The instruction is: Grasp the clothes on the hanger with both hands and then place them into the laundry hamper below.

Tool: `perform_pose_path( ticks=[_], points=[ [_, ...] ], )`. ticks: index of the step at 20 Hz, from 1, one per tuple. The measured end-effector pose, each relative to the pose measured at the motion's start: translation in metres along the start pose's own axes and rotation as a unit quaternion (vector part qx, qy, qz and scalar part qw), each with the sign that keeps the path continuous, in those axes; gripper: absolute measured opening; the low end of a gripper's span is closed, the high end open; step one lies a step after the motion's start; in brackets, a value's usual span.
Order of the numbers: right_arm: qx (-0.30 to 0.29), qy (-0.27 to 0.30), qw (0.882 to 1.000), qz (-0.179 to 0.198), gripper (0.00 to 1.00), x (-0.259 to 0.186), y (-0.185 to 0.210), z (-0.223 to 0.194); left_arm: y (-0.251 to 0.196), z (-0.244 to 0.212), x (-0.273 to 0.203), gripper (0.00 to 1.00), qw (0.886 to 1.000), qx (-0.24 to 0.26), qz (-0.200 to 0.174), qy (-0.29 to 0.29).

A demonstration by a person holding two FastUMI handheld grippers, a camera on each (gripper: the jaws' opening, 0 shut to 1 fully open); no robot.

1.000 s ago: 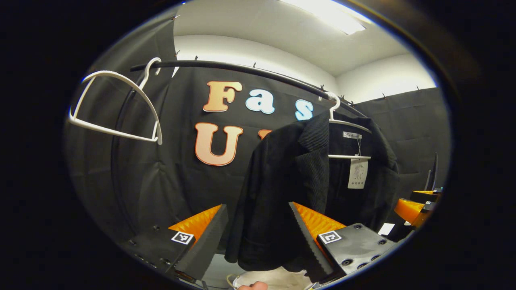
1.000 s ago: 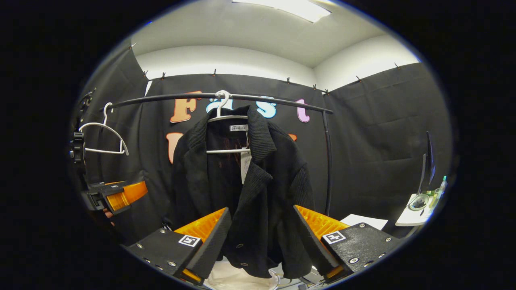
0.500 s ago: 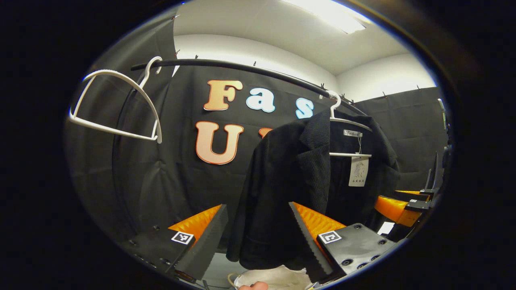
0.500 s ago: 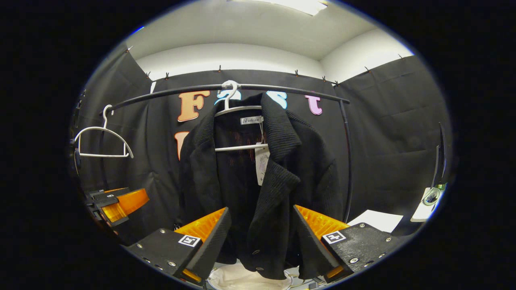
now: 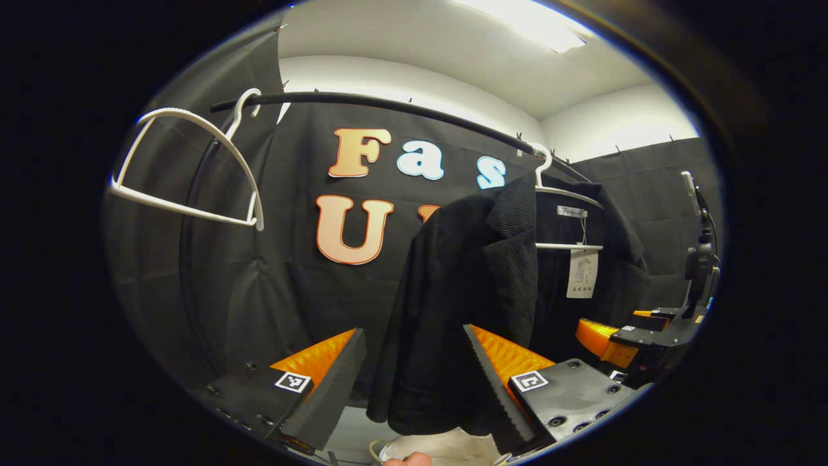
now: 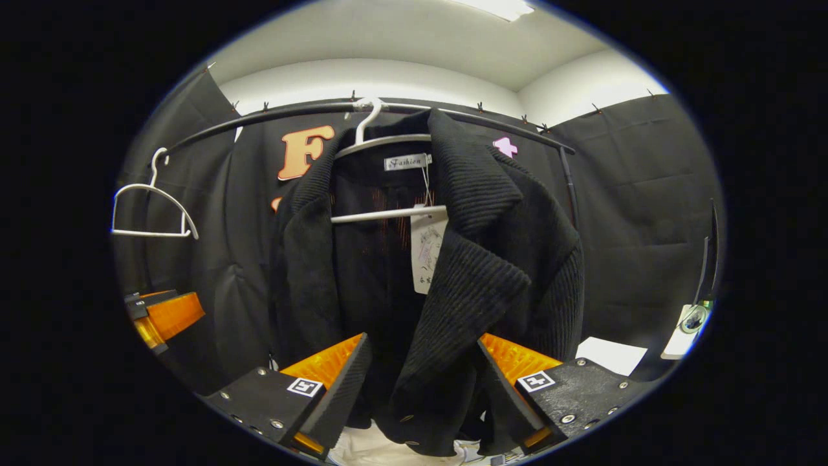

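The black jacket point(image 6: 414, 272) hangs on a white hanger point(image 6: 381, 139) from the black rail point(image 6: 291, 113), directly ahead of both grippers. Its white tag point(image 6: 428, 249) dangles inside the open front. In the left gripper view the jacket point(image 5: 479, 304) sits right of centre, and a second, bare hanger point(image 5: 187, 162) hangs farther along the rail point(image 5: 388, 107).

The right gripper point(image 6: 420, 382) has its fingers spread wide, one on either side of the jacket's right front panel near the lapel. No contact is visible. The left gripper point(image 5: 414, 375) also has its fingers spread apart, with the jacket's near sleeve edge between them. Whether cloth touches either finger cannot be told.

A pale rim below the jacket hem is probably the laundry hamper point(image 6: 369, 450); little of it shows.

Judged state: approach stage, no grasp made.

Risks from here:
- Closing on a single loose layer, such as the lapel alone, may let thick cloth slide out under the jacket's weight.
- Pulling straight down while the shoulders still sit on the hanger may drag the hanger off the rail or jam the collar.
- Uneven grips by the two grippers may leave one shoulder hooked, so that the jacket swings.
- The tag or its string may catch on a finger.
- A release off-centre may drape the jacket over the hamper rim.
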State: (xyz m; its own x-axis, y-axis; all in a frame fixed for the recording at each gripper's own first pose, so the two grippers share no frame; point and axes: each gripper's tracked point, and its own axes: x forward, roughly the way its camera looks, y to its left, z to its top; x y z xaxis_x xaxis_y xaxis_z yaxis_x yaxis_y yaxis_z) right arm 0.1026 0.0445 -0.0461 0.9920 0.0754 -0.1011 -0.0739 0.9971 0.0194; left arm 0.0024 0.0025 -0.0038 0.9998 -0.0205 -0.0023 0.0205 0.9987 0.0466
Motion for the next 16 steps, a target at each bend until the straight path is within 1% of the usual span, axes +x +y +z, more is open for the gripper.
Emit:
perform_pose_path(
  ticks=[1, 4, 5, 6, 7, 8, 9, 10, 12, 13, 14, 16],
  points=[
    [-0.002, 0.006, 1.000, 0.005, 0.92, 0.006, 0.002, -0.005, -0.007, -0.002, 0.004, 0.96, 1.000, -0.001, -0.012, 0.001],
    [0.003, 0.012, 1.000, 0.009, 0.52, 0.014, -0.001, -0.012, -0.038, -0.015, 0.020, 0.96, 0.998, -0.015, -0.065, 0.018],
    [0.006, 0.013, 1.000, 0.007, 0.45, 0.016, -0.003, -0.013, -0.047, -0.018, 0.025, 0.96, 0.996, -0.022, -0.081, 0.023],
    [0.011, 0.013, 1.000, 0.001, 0.43, 0.018, -0.006, -0.014, -0.055, -0.022, 0.031, 1.00, 0.995, -0.027, -0.096, 0.028],
    [0.014, 0.014, 1.000, -0.011, 0.26, 0.020, -0.013, -0.015, -0.064, -0.025, 0.037, 1.00, 0.993, -0.031, -0.109, 0.032],
    [0.014, 0.017, 1.000, -0.014, 0.10, 0.020, -0.018, -0.015, -0.071, -0.027, 0.042, 0.97, 0.992, -0.032, -0.120, 0.036],
    [0.013, 0.018, 1.000, -0.015, 0.05, 0.017, -0.021, -0.015, -0.080, -0.030, 0.048, 0.97, 0.990, -0.031, -0.131, 0.037],
    [0.012, 0.018, 1.000, -0.012, 0.03, 0.015, -0.023, -0.015, -0.089, -0.033, 0.053, 1.00, 0.988, -0.029, -0.145, 0.039],
    [0.009, 0.015, 1.000, -0.008, 0.02, 0.011, -0.023, -0.012, -0.109, -0.041, 0.064, 1.00, 0.984, -0.024, -0.172, 0.047],
    [0.007, 0.015, 1.000, -0.006, 0.08, 0.009, -0.024, -0.010, -0.115, -0.048, 0.070, 1.00, 0.983, -0.021, -0.175, 0.052],
    [0.007, 0.015, 1.000, -0.002, 0.02, 0.007, -0.022, -0.009, -0.120, -0.054, 0.075, 1.00, 0.983, -0.018, -0.175, 0.055],
    [0.004, 0.010, 1.000, 0.002, 0.03, 0.002, -0.022, -0.007, -0.130, -0.070, 0.086, 1.00, 0.981, -0.010, -0.179, 0.068]
  ],
)
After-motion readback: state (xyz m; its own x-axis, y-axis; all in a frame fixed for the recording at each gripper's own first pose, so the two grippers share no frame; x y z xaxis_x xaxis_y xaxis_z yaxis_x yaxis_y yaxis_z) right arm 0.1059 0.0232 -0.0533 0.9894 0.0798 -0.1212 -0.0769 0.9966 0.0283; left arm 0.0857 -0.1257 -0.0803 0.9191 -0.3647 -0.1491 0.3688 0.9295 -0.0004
